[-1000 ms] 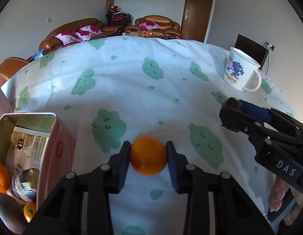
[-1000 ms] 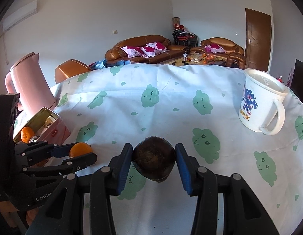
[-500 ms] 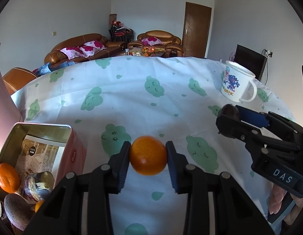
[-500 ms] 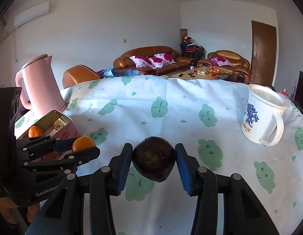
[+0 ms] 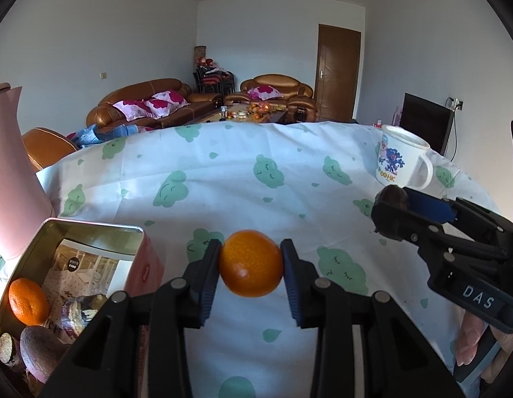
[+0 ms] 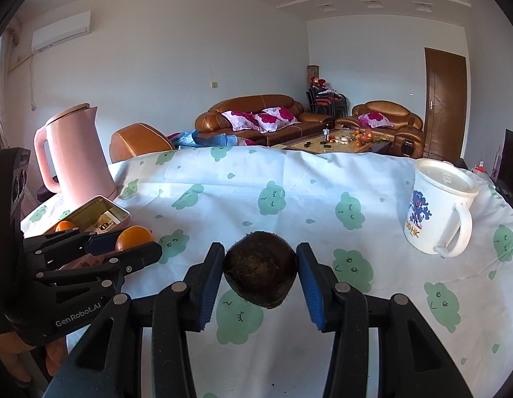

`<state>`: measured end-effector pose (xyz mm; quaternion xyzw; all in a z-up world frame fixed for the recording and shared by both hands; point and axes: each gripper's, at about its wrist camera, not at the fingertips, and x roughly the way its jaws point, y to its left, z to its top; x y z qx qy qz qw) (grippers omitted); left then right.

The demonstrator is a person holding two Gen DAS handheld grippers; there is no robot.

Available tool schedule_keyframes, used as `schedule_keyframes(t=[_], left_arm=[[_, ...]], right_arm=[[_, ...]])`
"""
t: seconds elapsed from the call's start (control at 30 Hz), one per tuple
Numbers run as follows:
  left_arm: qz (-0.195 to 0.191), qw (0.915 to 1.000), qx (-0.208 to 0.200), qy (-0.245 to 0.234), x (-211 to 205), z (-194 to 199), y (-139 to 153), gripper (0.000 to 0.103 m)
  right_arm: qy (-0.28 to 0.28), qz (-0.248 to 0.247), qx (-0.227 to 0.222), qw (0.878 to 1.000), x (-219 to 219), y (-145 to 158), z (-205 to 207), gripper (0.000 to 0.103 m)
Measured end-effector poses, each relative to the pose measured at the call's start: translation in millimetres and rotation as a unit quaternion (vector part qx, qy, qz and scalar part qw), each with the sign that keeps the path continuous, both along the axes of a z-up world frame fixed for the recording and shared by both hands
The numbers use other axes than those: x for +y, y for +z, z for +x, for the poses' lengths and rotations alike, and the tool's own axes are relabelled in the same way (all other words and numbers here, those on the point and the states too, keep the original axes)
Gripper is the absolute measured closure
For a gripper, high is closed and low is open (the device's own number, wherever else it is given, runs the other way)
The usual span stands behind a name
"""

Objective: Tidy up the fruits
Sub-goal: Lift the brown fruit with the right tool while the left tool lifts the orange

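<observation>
Fruit clamped in both grippers above the cloud-print tablecloth (image 5: pixel 223 179).

Round orange mandarin (image 5: pixel 251 263) sits squeezed between the pads of the left gripper (image 5: pixel 251 265), just right of the open pink metal tin (image 5: pixel 90 232) near the table's left edge, which holds another orange (image 5: pixel 28 301) and darker fruit. Dark brown rough-skinned round fruit (image 6: pixel 259 269) is pinched by the right gripper (image 6: pixel 259 273), held over the cloth. White cartoon mug (image 6: pixel 435 209) stands toward the right edge; pink kettle (image 6: pixel 74 156) stands behind the tin.
</observation>
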<state>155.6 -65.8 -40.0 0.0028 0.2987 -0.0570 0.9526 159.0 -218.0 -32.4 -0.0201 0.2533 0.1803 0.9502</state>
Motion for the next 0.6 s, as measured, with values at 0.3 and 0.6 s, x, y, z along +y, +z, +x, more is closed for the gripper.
schedule_keyframes(t=[0.3,0.6], left_arm=[[0.005,0.9994,-0.032,0.008,0.7,-9.8,6.3,0.065],[0.019,0.9982,-0.057,0.01,-3.2,-18.2,10.6,0.065]], right_arm=[[0.002,0.002,-0.028,1.0,0.2,5.3,-10.0,0.056],[0.004,0.003,-0.043,0.999,0.0,7.1,-15.6,0.056]])
